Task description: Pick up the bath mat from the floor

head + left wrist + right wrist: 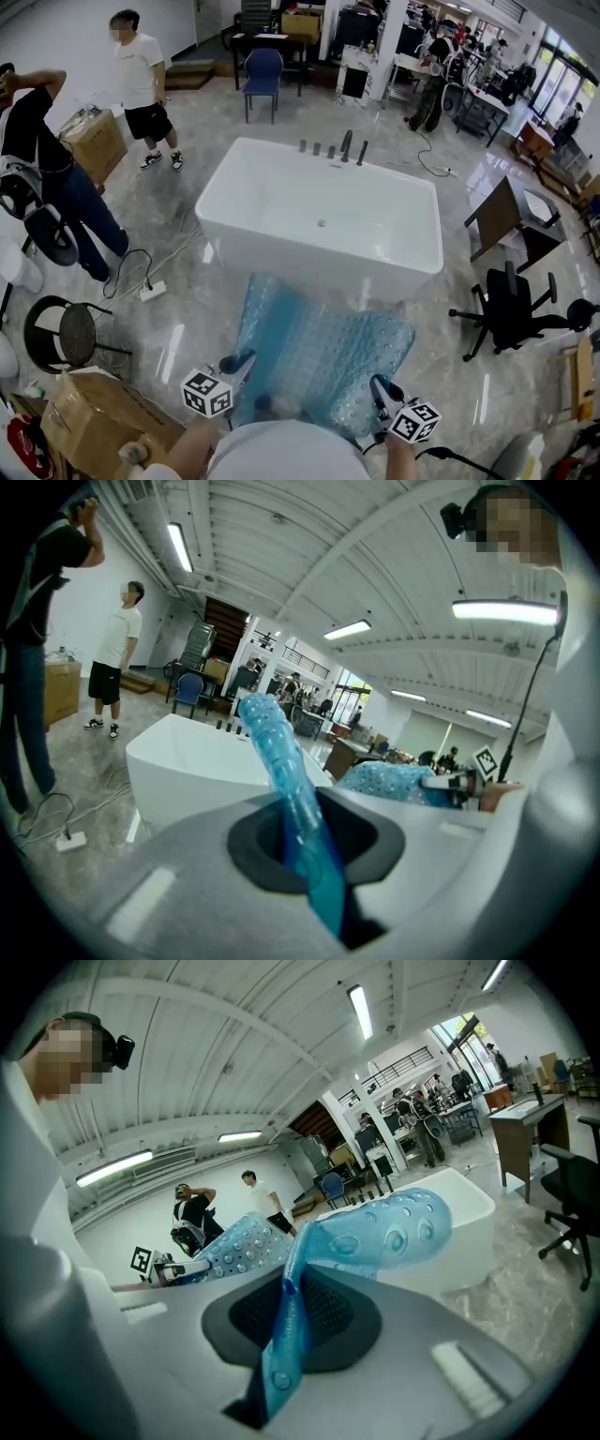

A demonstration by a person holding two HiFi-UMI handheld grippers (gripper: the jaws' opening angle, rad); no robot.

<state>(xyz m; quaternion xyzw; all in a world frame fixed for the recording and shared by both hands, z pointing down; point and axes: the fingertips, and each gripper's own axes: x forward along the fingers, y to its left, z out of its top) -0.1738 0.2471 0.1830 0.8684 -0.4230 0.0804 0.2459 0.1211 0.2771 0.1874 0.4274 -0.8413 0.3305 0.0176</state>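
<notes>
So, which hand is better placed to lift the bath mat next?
Neither alone: left gripper and right gripper are each shut on the near edge of the bath mat, one per corner, so lifting together looks best.

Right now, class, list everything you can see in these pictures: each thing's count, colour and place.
bathtub: one, white, middle of the floor
bath mat: one, translucent blue, in front of the bathtub
tap fittings: several, dark, on the bathtub's far rim
chair: one, blue, beyond the bathtub
office chair: one, black, right of the bathtub
cardboard boxes: two, brown, far left and lower left
stool: one, black, left
power strip: one, white, floor left of the bathtub
bystanders: two, white shirt and black shirt, upper left
left claw: one, grey, shut on the bath mat's near left corner
right claw: one, grey, shut on its near right corner
</notes>
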